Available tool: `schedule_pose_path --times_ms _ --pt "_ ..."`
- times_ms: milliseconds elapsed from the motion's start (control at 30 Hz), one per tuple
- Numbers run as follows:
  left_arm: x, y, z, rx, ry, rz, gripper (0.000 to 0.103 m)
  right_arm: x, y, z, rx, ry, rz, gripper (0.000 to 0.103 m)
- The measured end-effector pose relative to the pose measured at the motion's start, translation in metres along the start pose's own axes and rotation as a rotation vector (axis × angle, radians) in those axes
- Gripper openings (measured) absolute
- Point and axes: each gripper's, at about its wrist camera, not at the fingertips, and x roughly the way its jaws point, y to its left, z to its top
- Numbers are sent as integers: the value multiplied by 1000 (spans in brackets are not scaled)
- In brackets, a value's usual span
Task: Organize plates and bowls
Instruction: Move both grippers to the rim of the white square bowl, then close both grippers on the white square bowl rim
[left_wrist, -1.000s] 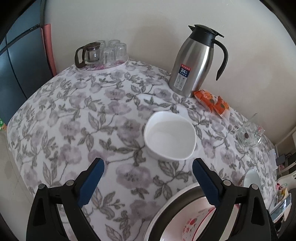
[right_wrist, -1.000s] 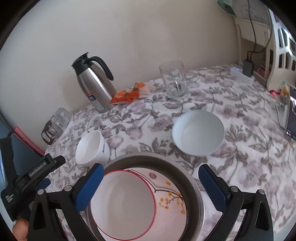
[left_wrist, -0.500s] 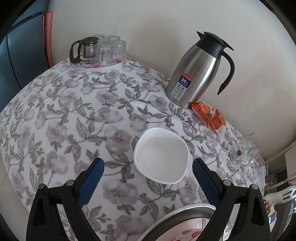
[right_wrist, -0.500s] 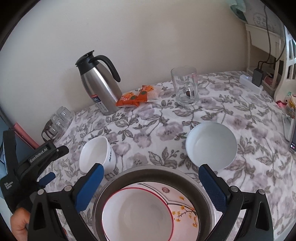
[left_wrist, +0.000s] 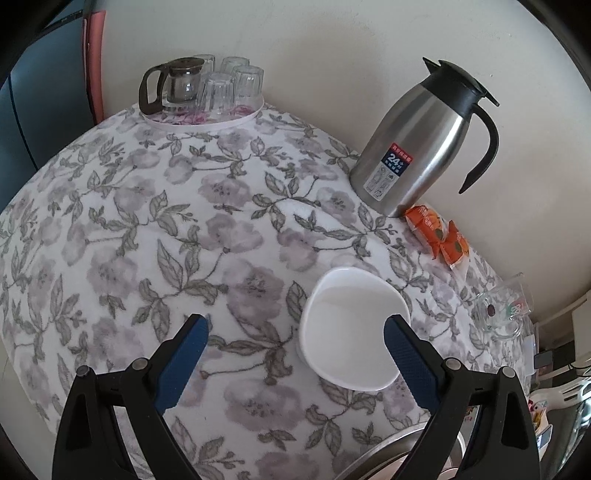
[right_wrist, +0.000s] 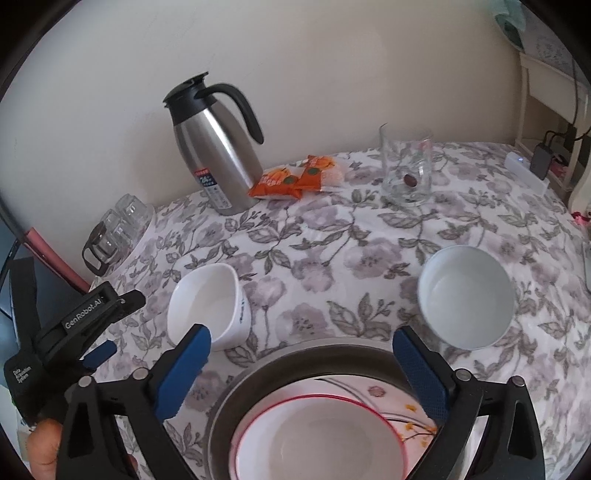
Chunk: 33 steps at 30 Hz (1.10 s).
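A: L wrist view – what's seen?

B: The left gripper (left_wrist: 295, 343) is spread wide, nothing pinched. A small white squarish bowl (left_wrist: 352, 328) is seen on the flowered tablecloth (left_wrist: 155, 221), its far-right rim just by the right blue pad (left_wrist: 406, 354); whether it's touched can't be told. Only a sliver of the metal basin (left_wrist: 388, 450) is caught at the bottom edge.

A: And R wrist view?

B: The basin (right_wrist: 258, 373) is shown properly there, w/ a red-rimmed bowl (right_wrist: 332, 439) sat on a flower-print plate (right_wrist: 384, 395) inside it. The right gripper (right_wrist: 301, 354) is held over the basin's far rim, jaws wide but closing a little, nothing between the pads. A second white bowl, round (right_wrist: 466, 297), is seen to the right on the cloth, well apart from the squarish one (right_wrist: 208, 301) – it's not visible from the L side.

A: Anything else one-sided?

B: The left gripper's body (right_wrist: 74, 325) and a bit of hand (right_wrist: 44, 446) are shown only in the R view. Steel jug (left_wrist: 424, 147), orange snack packs (left_wrist: 439, 240), a glass (left_wrist: 502, 310) and the tray of upturned glasses (left_wrist: 207, 88) by the wall are caught in both; the tray is clearer from the L.
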Motion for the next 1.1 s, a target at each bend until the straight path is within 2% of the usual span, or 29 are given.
schedule_pose_path --times_ms 167,300,400,433,500,567,667,967,1100 --pt "12 3 0 3 25 -22 96 14 10 0 3 30 1 94" --pt "23 5 0 8 45 -24 95 29 16 1 18 62 -2 84" --pt "33 7 0 4 65 -32 94 41 23 1 14 88 -4 81" --pt "35 8 0 2 68 -35 93 45 26 1 11 95 -1 77" --pt "39 9 1 1 72 -40 83 50 33 2 3 105 4 71" --pt "43 10 2 -2 77 -42 82 57 40 3 -6 121 12 70" --pt "50 12 2 -11 90 -60 81 68 48 2 -6 142 15 62" --pt "64 13 6 9 103 -82 68 99 61 2 3 201 9 45" --pt "70 17 8 -12 110 -94 63 108 65 4 -11 213 1 38"
